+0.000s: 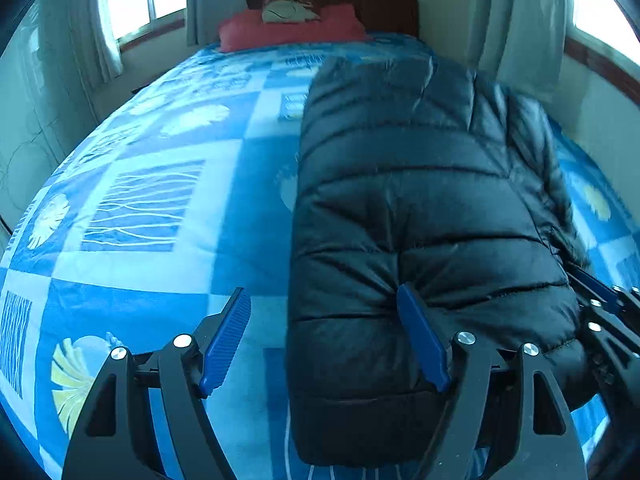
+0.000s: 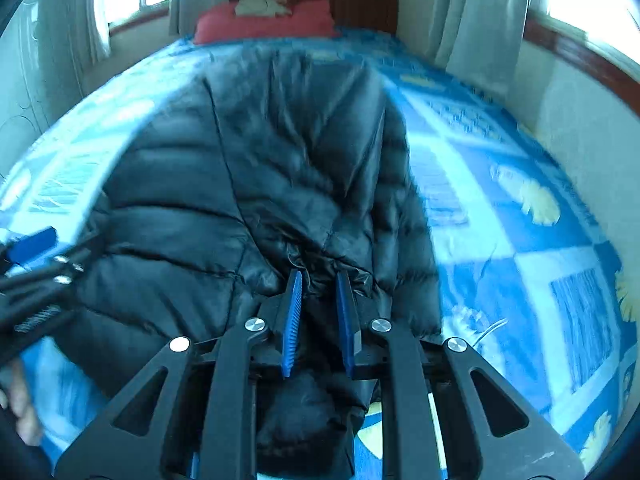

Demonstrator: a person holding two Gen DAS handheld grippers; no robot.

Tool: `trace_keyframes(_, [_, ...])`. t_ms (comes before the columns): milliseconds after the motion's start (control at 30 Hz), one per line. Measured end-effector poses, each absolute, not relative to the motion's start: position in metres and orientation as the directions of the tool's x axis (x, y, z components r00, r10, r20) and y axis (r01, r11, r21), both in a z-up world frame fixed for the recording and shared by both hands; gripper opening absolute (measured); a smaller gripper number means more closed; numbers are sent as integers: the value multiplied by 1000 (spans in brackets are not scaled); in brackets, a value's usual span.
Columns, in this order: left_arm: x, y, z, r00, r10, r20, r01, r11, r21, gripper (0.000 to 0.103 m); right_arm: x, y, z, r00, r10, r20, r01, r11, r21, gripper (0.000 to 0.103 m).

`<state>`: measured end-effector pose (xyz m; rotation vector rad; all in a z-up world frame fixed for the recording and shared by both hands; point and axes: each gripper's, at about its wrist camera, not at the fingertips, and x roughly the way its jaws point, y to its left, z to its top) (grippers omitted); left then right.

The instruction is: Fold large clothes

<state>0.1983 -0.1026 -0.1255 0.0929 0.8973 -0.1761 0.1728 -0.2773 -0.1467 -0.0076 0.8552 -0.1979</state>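
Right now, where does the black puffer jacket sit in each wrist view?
Left wrist view: the black puffer jacket fills the centre-right, running from mid-bed to the bottom edge.
Right wrist view: the jacket fills the centre-left, bunched at the bottom.
Shared landmark: the red pillow by the headboard.

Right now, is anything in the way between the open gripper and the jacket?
No. The left gripper already straddles the jacket's edge, jaws open, one finger against it. The right gripper pinches the jacket.
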Motion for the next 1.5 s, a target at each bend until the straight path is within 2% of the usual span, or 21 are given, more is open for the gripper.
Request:
trace_keyframes(200, [210, -108, -143, 577, -122, -807, 206, 979, -1, 77, 177, -272, -158, 641, -195, -742, 187, 978, -96, 16])
trace_keyframes(300, [202, -111, -130, 609, -95, -787, 236, 969, 66, 76, 176, -277, -148, 655, -173, -736, 179, 981, -71, 18])
trace_keyframes(333, [198, -111, -121, 624, -74, -778, 243, 964, 103, 76, 173, -279, -141, 659, -162, -734, 177, 982, -58, 18])
trace_keyframes(400, [192, -106, -103, 638, -85, -765, 241, 966, 93, 75, 169, -284, -122, 667, -145, -731, 186, 982, -25, 21])
trace_keyframes(533, [203, -91, -56, 712, -151, -686, 209, 978, 1, 75, 172, -287, -61, 765, -125, -632, 195, 980, 42, 37])
trace_keyframes(667, [247, -101, -47, 727, -129, -674, 182, 983, 8, 75, 222, -286, -37, 793, -148, -591, 187, 982, 5, 37])
trace_keyframes(767, [274, -109, -54, 713, -121, -690, 171, 985, 4, 75, 261, -287, -49, 768, -169, -618, 179, 983, -48, 37])
trace_keyframes(900, [300, -115, -87, 645, -121, -755, 164, 986, -18, 75, 292, -301, -92, 691, -226, -687, 205, 972, -113, 37])
trace_keyframes(1033, [300, -126, -105, 663, -102, -742, 175, 984, 21, 76, 295, -306, -120, 677, -230, -699, 214, 970, -112, 48])
trace_keyframes(1267, [312, -130, -124, 638, -97, -764, 151, 989, 1, 79, 303, -316, -144, 679, -199, -707, 223, 973, -59, 50])
trace_keyframes(1500, [316, -135, -137, 633, -75, -771, 134, 991, 14, 80, 305, -312, -156, 682, -233, -693, 235, 967, -93, 50])
